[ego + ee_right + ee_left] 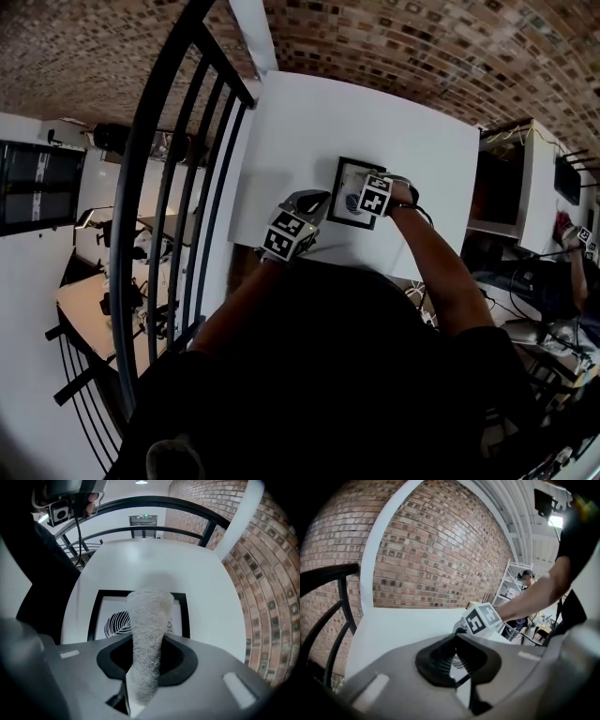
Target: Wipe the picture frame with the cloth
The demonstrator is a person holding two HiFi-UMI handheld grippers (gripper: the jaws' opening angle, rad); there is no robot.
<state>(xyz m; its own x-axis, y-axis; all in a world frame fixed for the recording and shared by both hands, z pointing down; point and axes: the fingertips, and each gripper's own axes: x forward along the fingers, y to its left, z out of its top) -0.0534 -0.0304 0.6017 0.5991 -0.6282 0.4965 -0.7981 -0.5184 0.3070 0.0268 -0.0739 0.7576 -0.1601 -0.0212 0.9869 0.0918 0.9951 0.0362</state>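
A black picture frame (348, 180) with a leaf print lies flat on the white table (309, 122). In the right gripper view the picture frame (107, 619) is just beyond the jaws. My right gripper (147, 660) is shut on a pale terry cloth (148, 630), which hangs out over the print. In the head view the right gripper (366, 199) sits over the frame. My left gripper (315, 200) reaches the frame's left edge. In its own view the left gripper (457, 662) has its jaws nearly together, with the frame's black edge and a bit of print between them.
A black curved stair railing (178, 187) runs along the table's left side. A brick wall (394, 37) stands behind the table. An open shelf unit (506, 178) is at the right, and a person (527, 577) stands far off by a rack.
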